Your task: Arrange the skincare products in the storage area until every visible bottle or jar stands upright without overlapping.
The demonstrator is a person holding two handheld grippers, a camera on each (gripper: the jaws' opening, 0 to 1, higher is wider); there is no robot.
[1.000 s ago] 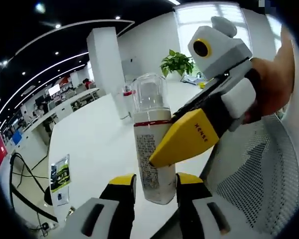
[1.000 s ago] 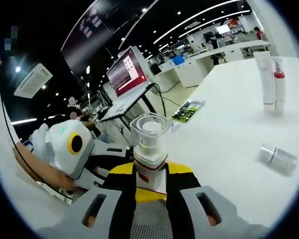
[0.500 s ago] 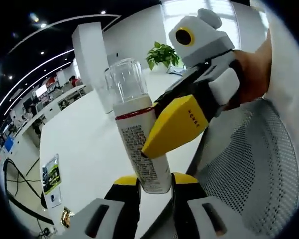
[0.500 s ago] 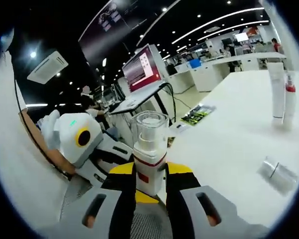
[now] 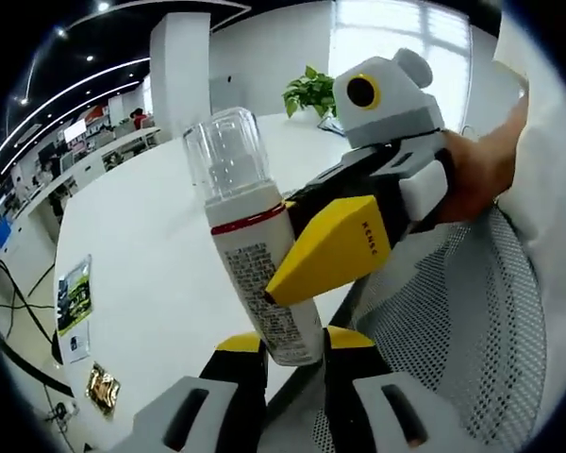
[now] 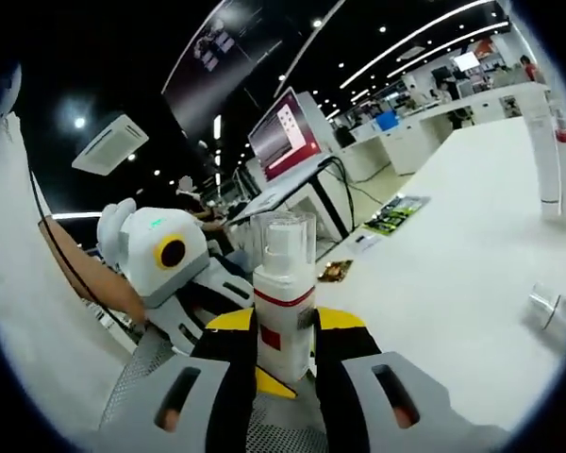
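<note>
Pump bottle [image 5: 257,255] up in the air above the white table [image 5: 151,236], clear cap on top, red band under it, tilted a little off upright. Clenched at its base by the left gripper [image 5: 281,351], yellow-tipped jaws pressed against both sides. Gripped higher up by the right gripper [image 6: 283,332], jaws closed against the white body just under the red band; same gripper seen from the left gripper view as a yellow finger [image 5: 328,247] laid across the label.

Looks like a two-handed handover or reorientation, bottle held over the table edge, mesh chair back [image 5: 453,330] just below and beside it. Well beyond the bottle on the table, in the right gripper view: two tall white tubes [image 6: 555,156] standing, and a small clear-capped jar [image 6: 553,316] lying on its side, still to be righted.

For a clean placement: hold firmly with one gripper only before loosening the other, level the base, move inward from the table edge, lower straight down until the bottom sits flat, well apart from the tubes. Release only once steady. Risk: top-heavy cap, tipping if let go tilted.
</note>
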